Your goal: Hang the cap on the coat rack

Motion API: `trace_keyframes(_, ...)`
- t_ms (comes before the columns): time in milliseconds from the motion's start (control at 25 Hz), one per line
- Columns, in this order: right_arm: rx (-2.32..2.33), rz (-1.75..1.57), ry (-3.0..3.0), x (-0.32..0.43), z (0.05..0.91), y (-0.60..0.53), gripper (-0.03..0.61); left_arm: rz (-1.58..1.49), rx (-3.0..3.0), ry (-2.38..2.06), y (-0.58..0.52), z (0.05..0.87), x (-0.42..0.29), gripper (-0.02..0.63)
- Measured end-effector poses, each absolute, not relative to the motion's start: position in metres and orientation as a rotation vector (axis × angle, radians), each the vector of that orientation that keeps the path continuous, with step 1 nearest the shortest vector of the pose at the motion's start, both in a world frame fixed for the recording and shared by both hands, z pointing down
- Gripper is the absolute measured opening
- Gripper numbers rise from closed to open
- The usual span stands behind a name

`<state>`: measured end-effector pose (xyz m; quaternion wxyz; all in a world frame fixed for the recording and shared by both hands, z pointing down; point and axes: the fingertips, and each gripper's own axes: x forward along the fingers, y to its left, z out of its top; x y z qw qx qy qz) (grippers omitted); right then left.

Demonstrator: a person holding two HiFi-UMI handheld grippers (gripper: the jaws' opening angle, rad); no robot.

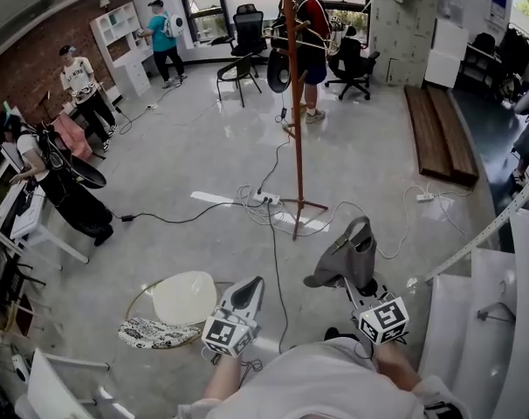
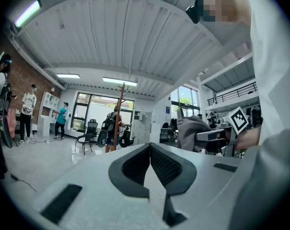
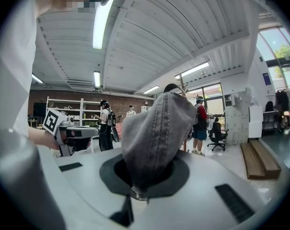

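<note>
Carry-and-approach step, cap not yet hung. I have the grey cap [image 1: 345,253] pinched in the right gripper [image 1: 355,276]. The right gripper view shows the jaws pressed together on a bunched fold of the fabric [image 3: 157,138], with the rest of the cap standing up loosely above them. The left gripper [image 1: 252,286] holds nothing: its two pads [image 2: 135,164] meet at their tips with no cloth between them.

The coat rack [image 1: 292,103] is the reference for all positions. It is a tall reddish-brown pole on a splayed foot, standing well ahead of both grippers. The cap hangs on the near side of the rack, slightly to its right and well apart from it. The left gripper is also on the near side, slightly left of the pole. Floor cables [image 1: 266,201] run around the rack's foot, and a person [image 1: 310,42] stands just beyond it.

In my judgement the next move is to close the gap to the rack, raise the right gripper toward one of the upper pegs, and turn the cap's opening onto it. The grip is only on a fold, so the crown may sag and miss the peg. The free left gripper could spread the rim.
</note>
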<state>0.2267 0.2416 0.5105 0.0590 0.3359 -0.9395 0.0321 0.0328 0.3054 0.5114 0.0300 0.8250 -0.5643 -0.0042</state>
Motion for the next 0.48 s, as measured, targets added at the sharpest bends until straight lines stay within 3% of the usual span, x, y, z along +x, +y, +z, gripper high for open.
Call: trace_keyframes(480,0.959,0.139,-2.861,0.204,0.533,0.142,0.018,0.036,2.465,-1.794,0.224,0.532,0.008,0.009)
